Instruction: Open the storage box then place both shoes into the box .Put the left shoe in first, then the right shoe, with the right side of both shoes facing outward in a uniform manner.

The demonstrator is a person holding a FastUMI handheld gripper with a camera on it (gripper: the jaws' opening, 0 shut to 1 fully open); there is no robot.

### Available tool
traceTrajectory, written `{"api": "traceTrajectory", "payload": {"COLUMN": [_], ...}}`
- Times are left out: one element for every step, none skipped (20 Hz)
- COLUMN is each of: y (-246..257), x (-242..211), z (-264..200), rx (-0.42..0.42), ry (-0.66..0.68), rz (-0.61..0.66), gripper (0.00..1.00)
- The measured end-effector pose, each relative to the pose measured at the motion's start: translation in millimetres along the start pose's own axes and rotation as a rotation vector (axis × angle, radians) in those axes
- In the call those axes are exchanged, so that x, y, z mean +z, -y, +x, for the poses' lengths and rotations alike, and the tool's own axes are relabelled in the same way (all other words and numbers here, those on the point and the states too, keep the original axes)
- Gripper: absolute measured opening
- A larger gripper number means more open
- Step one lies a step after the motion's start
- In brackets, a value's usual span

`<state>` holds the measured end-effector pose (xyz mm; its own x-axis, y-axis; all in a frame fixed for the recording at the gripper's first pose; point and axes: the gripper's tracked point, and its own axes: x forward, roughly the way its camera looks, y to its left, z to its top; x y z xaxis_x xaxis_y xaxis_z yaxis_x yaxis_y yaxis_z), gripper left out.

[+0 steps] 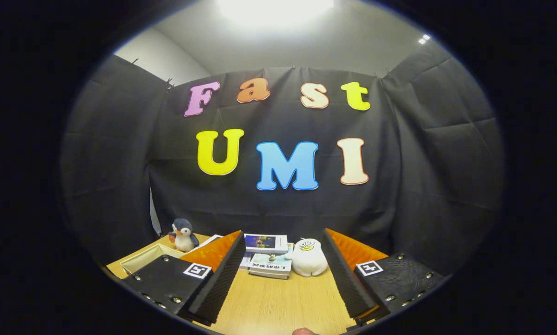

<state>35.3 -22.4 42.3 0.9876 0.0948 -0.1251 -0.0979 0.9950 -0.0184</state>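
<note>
wooden tabletop [269,302] is showing bare between the two fingers of the gripper [282,242], which are standing wide apart with nothing between them, so the claw is open and holding nothing; each finger is carrying a ribbed inner face and a small square marker on its top; the gripper is pointing level across the table toward the black cloth wall [422,186].

just beyond the fingertips, in the gap between them, a stack of books [267,258] is lying flat on the table, one book resting on top near the wall and others below it; touching or just beside the stack on its right, a white plush duck [308,257] is sitting upright, close to the right finger's tip.

to the left, partly hidden behind the left finger, a shallow pale open tray or box [144,258] is sitting near the table's corner; whether it is the storage box i cannot tell; only its rim and a little of its inside are showing; just beyond it a small plush penguin [184,235] is standing upright by the wall, with a flat white sheet or booklet [208,242] lying beside it.

a fingertip of a person [305,331] is peeking in at the near edge of the table, between the fingers' bases; a ceiling light [273,9] is glaring above the cloth.
</note>
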Motion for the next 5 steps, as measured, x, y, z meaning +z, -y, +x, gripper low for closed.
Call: {"api": "traceTrajectory", "payload": {"y": [3.0,4.4,6.0,6.6,6.0], "x": [2.4,4.4,8.4,12.4,15.6], "z": [0.1,-1.0,-1.9,-3.9,-5.1], "rx": [-0.005,-0.007,-0.010,-0.009,-0.005], "ry": [0.010,0.019,0.032,0.048,0.062], "rz": [0.003,0.006,0.009,0.015,0.022], "gripper": [0.98,0.98,0.98,0.98,0.98]}}
